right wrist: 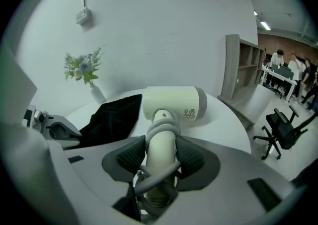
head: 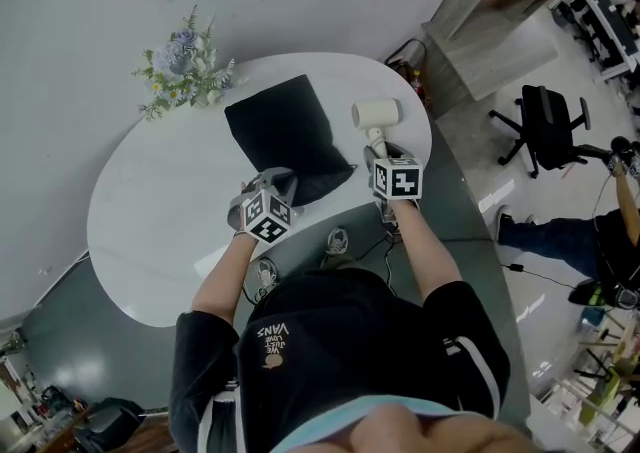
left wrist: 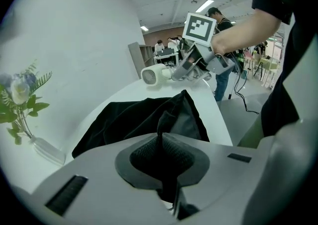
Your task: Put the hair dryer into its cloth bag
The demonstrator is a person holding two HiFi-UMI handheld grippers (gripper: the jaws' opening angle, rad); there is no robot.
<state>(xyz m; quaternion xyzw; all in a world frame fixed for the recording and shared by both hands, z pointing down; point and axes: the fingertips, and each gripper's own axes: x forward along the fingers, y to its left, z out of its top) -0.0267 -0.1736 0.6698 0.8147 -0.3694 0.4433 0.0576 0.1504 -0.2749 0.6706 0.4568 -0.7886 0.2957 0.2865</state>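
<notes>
A cream hair dryer (head: 375, 113) with its cord wound round the handle is at the right of the white round table (head: 150, 211). My right gripper (head: 377, 151) is shut on the handle, and in the right gripper view the pads (right wrist: 191, 155) press both sides of the hair dryer (right wrist: 174, 102). A black cloth bag (head: 285, 136) lies flat left of it. My left gripper (head: 280, 179) is shut on the bag's near edge, pinching a fold of the cloth bag (left wrist: 129, 119) that sticks up between the pads (left wrist: 149, 152). About a hand's width separates the two grippers.
A vase of flowers (head: 185, 66) stands at the table's far left edge. A wooden shelf unit (head: 490, 11) and an office chair (head: 545, 126) stand to the right. A person (head: 600, 231) is on the floor's right side. Cables (head: 340, 241) lie under the table's near edge.
</notes>
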